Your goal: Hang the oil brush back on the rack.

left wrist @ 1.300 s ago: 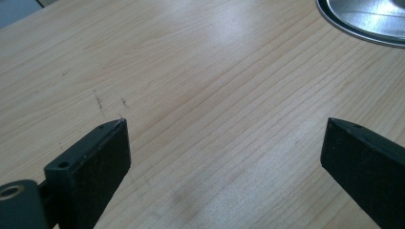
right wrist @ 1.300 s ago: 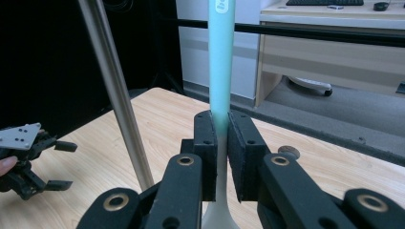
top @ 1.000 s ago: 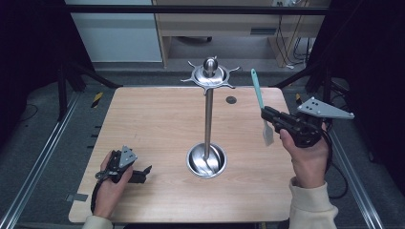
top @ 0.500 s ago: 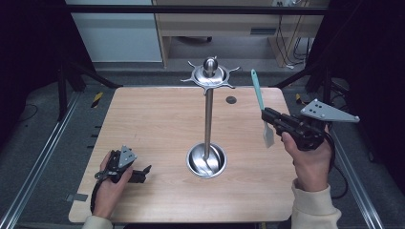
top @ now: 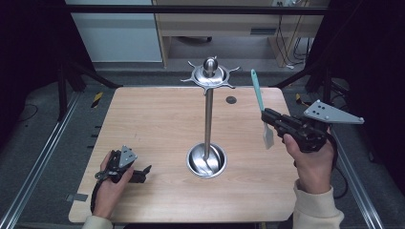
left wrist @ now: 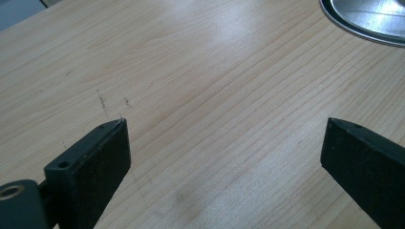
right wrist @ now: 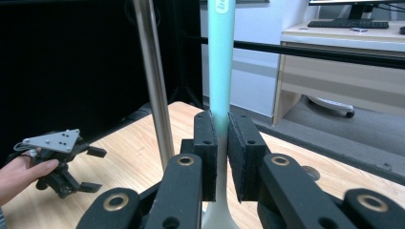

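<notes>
Teal spatula (right wrist: 220, 71) stands upright, clamped in right claw (right wrist: 221, 143)

One teal spatula (top: 258, 98), one metal stand (top: 207, 119), two hand-held grippers, left (top: 143, 171) and right (top: 264, 114), one wooden worktop (top: 153, 119).

The table (top: 157, 119) is evenly lit from overhead, while the surroundings are left dark. Soft glare is seen on the wood and on the metal stand (top: 208, 119) (brightest at its base). The nearest jaws are rendered slightly soft.
</notes>
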